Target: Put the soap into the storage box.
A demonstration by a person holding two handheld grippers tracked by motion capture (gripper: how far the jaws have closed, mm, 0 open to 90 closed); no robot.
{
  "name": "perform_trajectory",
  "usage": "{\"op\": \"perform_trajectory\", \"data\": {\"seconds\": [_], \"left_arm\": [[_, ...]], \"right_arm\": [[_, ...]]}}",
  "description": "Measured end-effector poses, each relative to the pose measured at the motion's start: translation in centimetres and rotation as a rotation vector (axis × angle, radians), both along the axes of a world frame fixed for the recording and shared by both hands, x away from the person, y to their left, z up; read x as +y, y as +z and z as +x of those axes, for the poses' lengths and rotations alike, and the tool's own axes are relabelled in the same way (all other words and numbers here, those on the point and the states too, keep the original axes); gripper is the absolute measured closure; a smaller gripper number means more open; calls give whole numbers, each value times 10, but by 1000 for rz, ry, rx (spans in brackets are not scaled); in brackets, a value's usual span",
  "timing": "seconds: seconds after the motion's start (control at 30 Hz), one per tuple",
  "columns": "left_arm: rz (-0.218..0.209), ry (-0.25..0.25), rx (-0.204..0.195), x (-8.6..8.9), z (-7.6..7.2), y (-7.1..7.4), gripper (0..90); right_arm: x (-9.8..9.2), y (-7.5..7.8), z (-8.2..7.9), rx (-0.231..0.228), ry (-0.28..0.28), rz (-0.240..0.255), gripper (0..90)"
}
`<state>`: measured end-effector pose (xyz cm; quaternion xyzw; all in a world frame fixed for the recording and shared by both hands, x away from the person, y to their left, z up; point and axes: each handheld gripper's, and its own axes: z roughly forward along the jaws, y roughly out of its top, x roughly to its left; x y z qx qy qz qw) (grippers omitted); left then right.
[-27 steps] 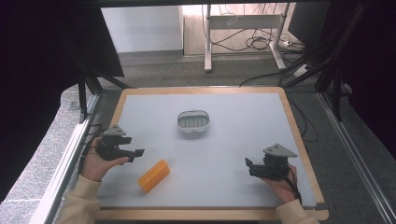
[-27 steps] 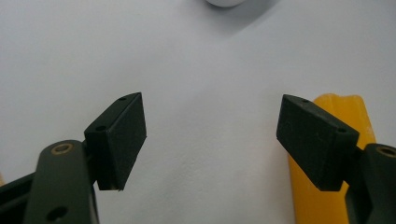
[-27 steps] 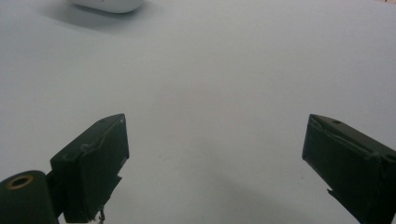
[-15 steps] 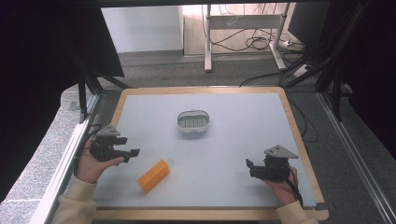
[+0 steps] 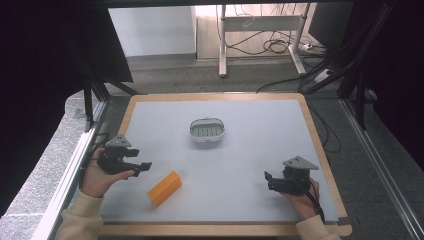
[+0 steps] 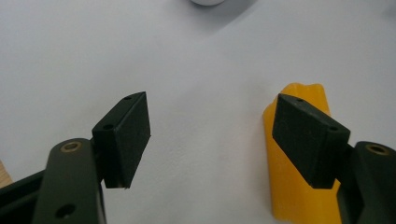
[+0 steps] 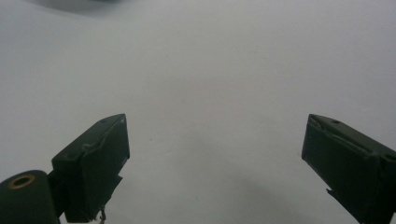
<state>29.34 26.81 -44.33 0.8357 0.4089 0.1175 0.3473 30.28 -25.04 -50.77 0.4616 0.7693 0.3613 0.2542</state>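
While a person's two hands rest at the near edge of the bench (image 5: pixel 260 130), the left hand-held gripper (image 5: pixel 142 166) hangs w/ jaws spread wide & nothing between them, just left of an orange block (image 5: pixel 164 188). The block lies flat on the grey bench surface, near the front, left of centre, its long side running diagonally. In the left gripper view, the orange block (image 6: pixel 299 186) sits partly behind the right-hand jaw, beside it rather than in the gap; whether jaw & block touch can't be told. The gap betw. the jaws shows bare bench.

On the opposite side, the right hand-held gripper (image 5: pixel 267 181) is held low nr the front right of the bench, well apart from the block. The right gripper view looks along its jaws, which stand wide apart & released, w/ plain grey surface betw. them.

Farther back, abt mid-bench, a small white basket (image 5: pixel 207 130) w/ a slotted floor stands upright, apart from both grippers & from the block. A pale wooden rim frames the bench; cream sleeves cover both forearms at the bottom of the high view.
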Motion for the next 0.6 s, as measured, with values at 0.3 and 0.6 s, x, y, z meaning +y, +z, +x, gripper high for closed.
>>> {"op": "perform_trajectory", "data": {"seconds": [0.3, 0.6], "left_arm": [[-17, 6, -14, -3, -4, 4, 303], [-2, -25, -14, -12, -10, 5, 301]], "right_arm": [[1, 0, 0, -18, -11, -16, 91], [3, 1, 2, -23, -5, -10, 95]]}}
